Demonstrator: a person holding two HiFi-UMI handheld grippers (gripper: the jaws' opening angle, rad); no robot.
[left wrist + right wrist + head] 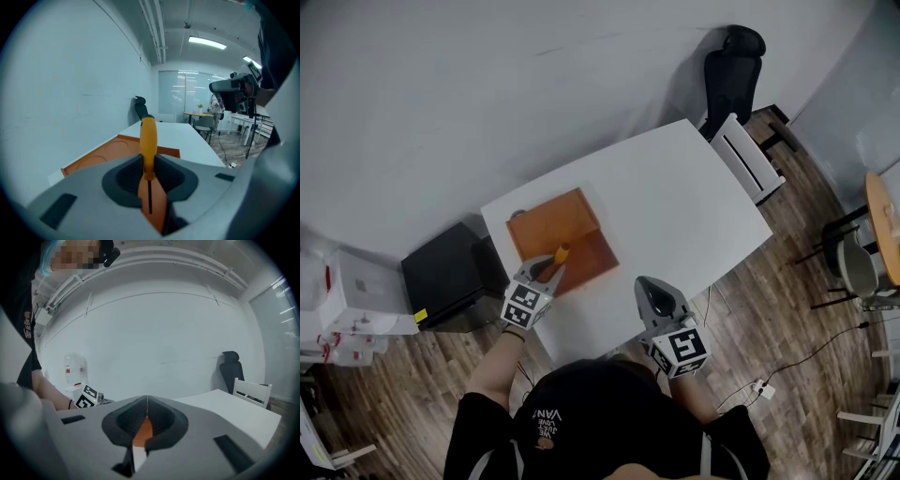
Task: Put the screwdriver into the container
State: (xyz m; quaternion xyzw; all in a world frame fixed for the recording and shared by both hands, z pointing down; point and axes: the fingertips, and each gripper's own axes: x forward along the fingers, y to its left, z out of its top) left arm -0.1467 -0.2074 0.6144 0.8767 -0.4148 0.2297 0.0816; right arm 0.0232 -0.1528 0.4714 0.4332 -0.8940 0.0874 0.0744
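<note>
An orange container (567,237) lies open on the white table (694,216), towards its left end. My left gripper (547,271) hovers at the container's near edge, shut on a screwdriver (562,253) with a yellow-orange handle. In the left gripper view the screwdriver's handle (148,138) stands up between the jaws of the left gripper (149,164), with the orange container (108,150) beyond it. My right gripper (657,297) is over the table's near edge, apart from the container. Its jaws meet, with nothing in the right gripper (147,400).
A black office chair (733,67) and a white chair (748,157) stand at the table's far right end. A black box (450,274) sits on the floor left of the table. A power strip (762,387) and cable lie on the wood floor at the right.
</note>
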